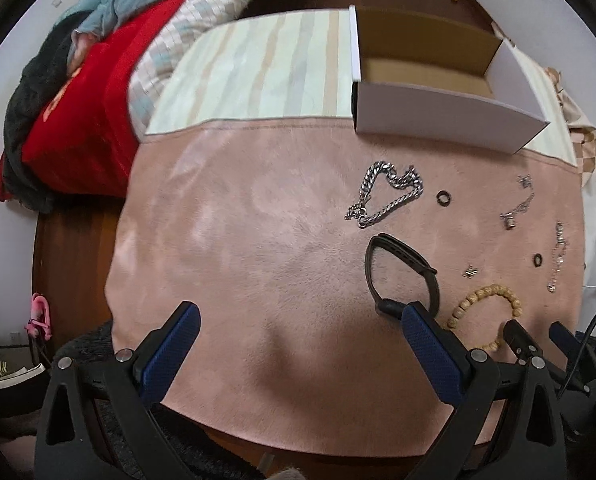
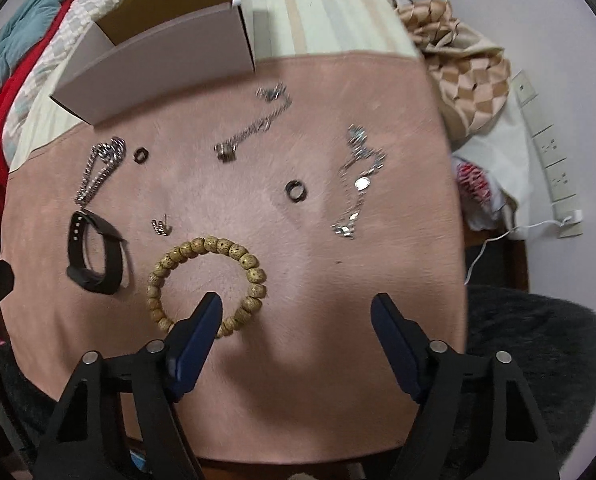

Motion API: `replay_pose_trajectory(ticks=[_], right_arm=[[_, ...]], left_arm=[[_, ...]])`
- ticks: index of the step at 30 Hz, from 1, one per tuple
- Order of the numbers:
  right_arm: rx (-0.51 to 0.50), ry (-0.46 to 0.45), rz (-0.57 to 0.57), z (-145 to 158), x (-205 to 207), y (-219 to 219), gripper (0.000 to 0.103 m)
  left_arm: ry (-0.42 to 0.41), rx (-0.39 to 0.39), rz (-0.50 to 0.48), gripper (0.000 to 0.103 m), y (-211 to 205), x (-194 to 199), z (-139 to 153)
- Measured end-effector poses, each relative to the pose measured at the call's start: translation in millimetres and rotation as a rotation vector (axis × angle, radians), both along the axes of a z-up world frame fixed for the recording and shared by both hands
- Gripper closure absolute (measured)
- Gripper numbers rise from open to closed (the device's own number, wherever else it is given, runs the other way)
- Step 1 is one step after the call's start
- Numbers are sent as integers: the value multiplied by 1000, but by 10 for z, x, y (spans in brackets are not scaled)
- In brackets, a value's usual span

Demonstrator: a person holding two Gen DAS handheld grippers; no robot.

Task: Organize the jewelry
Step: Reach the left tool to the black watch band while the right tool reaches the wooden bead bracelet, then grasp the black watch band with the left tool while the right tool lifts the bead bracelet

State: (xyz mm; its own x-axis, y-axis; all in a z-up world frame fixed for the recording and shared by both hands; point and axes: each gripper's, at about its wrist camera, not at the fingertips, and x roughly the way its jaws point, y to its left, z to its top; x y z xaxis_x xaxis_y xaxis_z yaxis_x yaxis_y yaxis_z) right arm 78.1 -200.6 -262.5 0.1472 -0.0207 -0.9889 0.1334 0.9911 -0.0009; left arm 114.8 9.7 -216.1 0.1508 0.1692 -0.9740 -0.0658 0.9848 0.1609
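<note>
Jewelry lies spread on a pink cloth [image 1: 257,240]. A heavy silver chain [image 1: 390,192], a black wristband [image 1: 402,276], a wooden bead bracelet [image 2: 205,284], two dark rings [image 2: 296,191] [image 2: 141,155], thin silver chains [image 2: 358,184] [image 2: 253,128] and a small earring [image 2: 161,227] show. An open white cardboard box [image 1: 438,112] stands behind them. My left gripper [image 1: 298,320] is open and empty, its right finger beside the wristband. My right gripper [image 2: 298,312] is open and empty, its left finger over the bead bracelet.
Piled bedding and clothes [image 1: 77,92] lie at the left. A checked cloth [image 2: 466,64] and a wall power strip [image 2: 550,152] with a white cable are at the right. A dark fuzzy seat [image 2: 538,360] sits by the table's near edge.
</note>
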Motion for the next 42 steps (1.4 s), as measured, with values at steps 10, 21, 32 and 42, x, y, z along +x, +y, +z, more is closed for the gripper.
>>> replay_pose_trajectory(ticks=[10, 21, 32, 42], right_arm=[[-46, 3, 5, -31, -47, 38, 93], [-31, 34, -30, -25, 25, -131, 93], [-68, 51, -8, -49, 131, -113, 91], [55, -19, -11, 133, 98, -113, 94]], left_arm=[[49, -76, 20, 0, 30, 99, -303], [84, -189, 10, 67, 7, 221, -625], [3, -165, -37, 100, 108, 109, -615], [-59, -183, -72, 103, -53, -7, -356]])
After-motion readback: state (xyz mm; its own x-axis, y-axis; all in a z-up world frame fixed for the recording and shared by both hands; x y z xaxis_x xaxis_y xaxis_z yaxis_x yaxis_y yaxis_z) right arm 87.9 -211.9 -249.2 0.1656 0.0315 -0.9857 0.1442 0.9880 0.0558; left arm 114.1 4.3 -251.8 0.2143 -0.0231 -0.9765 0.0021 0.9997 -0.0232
